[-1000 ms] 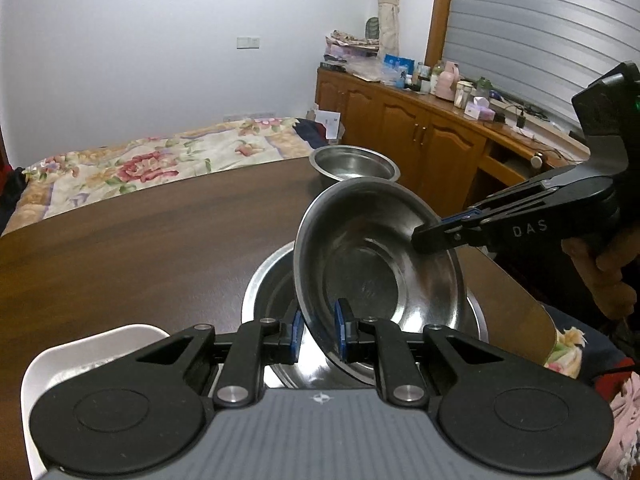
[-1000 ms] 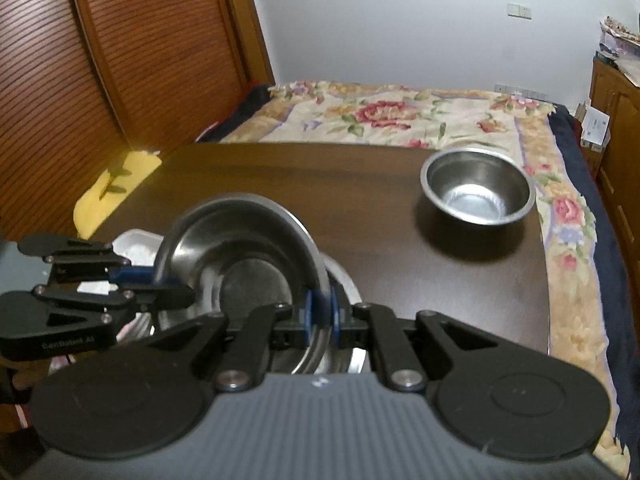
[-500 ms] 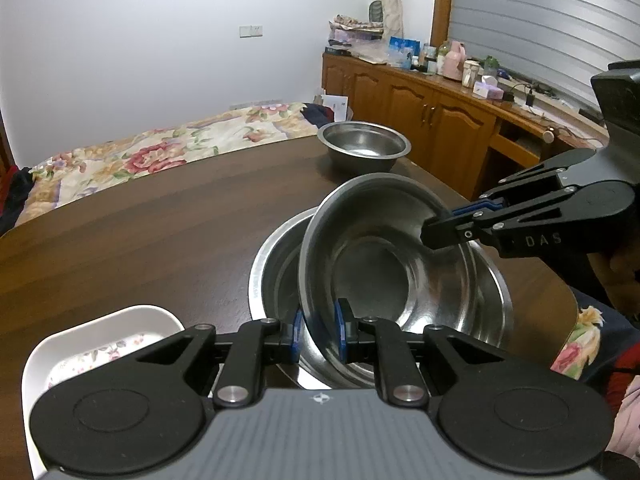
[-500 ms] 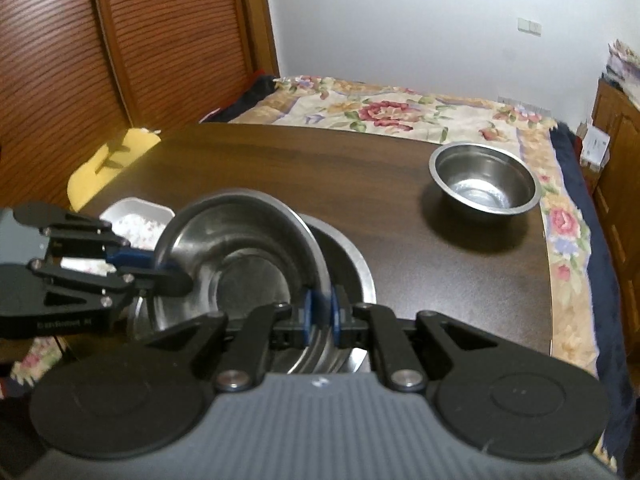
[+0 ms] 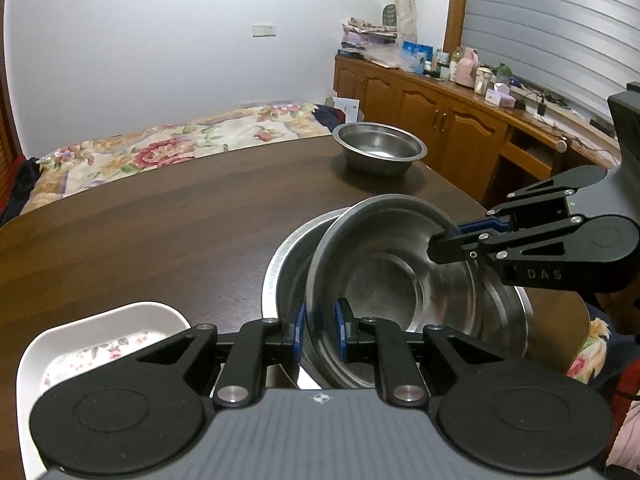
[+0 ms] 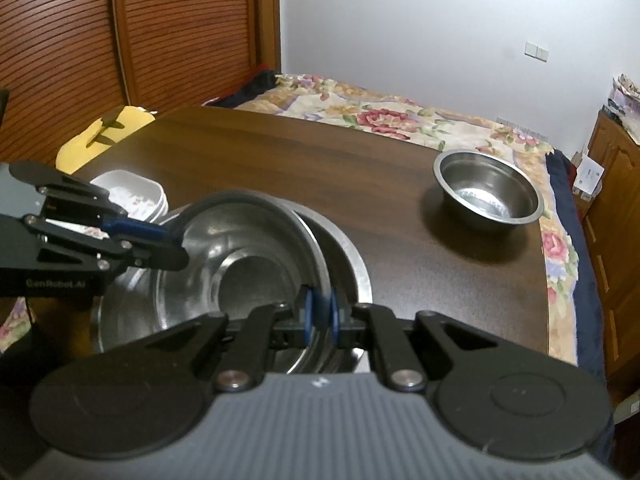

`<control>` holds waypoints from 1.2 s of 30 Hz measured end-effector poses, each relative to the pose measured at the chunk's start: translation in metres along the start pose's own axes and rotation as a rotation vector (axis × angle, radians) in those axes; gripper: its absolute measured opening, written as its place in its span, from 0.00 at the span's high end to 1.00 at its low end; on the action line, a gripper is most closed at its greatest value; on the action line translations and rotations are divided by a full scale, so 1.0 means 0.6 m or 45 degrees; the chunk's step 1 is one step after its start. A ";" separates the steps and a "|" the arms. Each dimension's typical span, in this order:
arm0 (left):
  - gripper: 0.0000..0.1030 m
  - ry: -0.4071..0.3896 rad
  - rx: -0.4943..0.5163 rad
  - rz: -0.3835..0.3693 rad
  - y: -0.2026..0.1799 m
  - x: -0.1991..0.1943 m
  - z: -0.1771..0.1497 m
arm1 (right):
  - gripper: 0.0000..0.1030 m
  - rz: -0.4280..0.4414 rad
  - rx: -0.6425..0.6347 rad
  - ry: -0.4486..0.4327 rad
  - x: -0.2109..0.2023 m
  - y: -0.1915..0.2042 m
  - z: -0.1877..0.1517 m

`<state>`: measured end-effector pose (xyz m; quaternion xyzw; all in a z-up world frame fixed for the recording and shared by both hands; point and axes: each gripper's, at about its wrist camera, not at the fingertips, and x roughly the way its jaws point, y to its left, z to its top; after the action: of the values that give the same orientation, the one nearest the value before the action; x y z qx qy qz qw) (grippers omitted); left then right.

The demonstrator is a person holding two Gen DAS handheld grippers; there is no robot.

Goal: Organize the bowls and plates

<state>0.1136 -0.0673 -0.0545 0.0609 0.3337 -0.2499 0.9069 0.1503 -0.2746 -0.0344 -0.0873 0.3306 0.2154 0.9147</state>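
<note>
A steel bowl (image 5: 384,288) (image 6: 240,272) hangs tilted, partly nested in a wider steel bowl (image 5: 286,264) (image 6: 354,264) that sits on the dark wooden table (image 5: 160,220). My left gripper (image 5: 319,332) is shut on the tilted bowl's near rim, blue pads on both sides. My right gripper (image 6: 320,314) is shut on the opposite rim. Each gripper shows in the other's view: the right gripper (image 5: 450,236) at the right, the left gripper (image 6: 176,240) at the left. A smaller steel bowl (image 5: 379,148) (image 6: 488,192) stands apart near the table's far edge.
A white flowered dish (image 5: 100,344) (image 6: 132,192) sits on the table beside the wide bowl, stacked on another. A flowered bed (image 5: 160,148) lies past the table. Wooden cabinets (image 5: 440,128) with clutter on top line the right wall. A slatted wooden door (image 6: 120,40) stands at the left.
The held bowl has sunk and tipped flatter, settling further into the wide bowl. Both grippers have kept their hold on its rim.
</note>
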 end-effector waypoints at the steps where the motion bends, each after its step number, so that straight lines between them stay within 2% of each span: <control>1: 0.83 -0.004 -0.004 0.002 0.001 -0.001 0.000 | 0.89 -0.002 -0.006 -0.003 0.000 -0.001 -0.001; 11: 0.83 -0.087 -0.054 0.030 0.008 -0.014 -0.003 | 0.88 -0.012 -0.101 0.020 0.004 0.015 0.003; 20: 0.83 -0.098 -0.054 0.024 0.005 -0.009 0.002 | 0.88 -0.003 -0.074 0.026 0.007 0.011 0.008; 28: 0.83 -0.105 -0.063 0.030 0.004 -0.007 0.002 | 0.88 -0.116 -0.162 -0.074 -0.004 0.036 -0.002; 36: 0.83 -0.122 -0.048 0.032 0.003 -0.008 0.019 | 0.88 -0.073 -0.062 -0.132 -0.012 0.018 0.004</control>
<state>0.1176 -0.0670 -0.0426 0.0360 0.2937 -0.2347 0.9259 0.1416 -0.2669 -0.0281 -0.1076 0.2749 0.2013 0.9340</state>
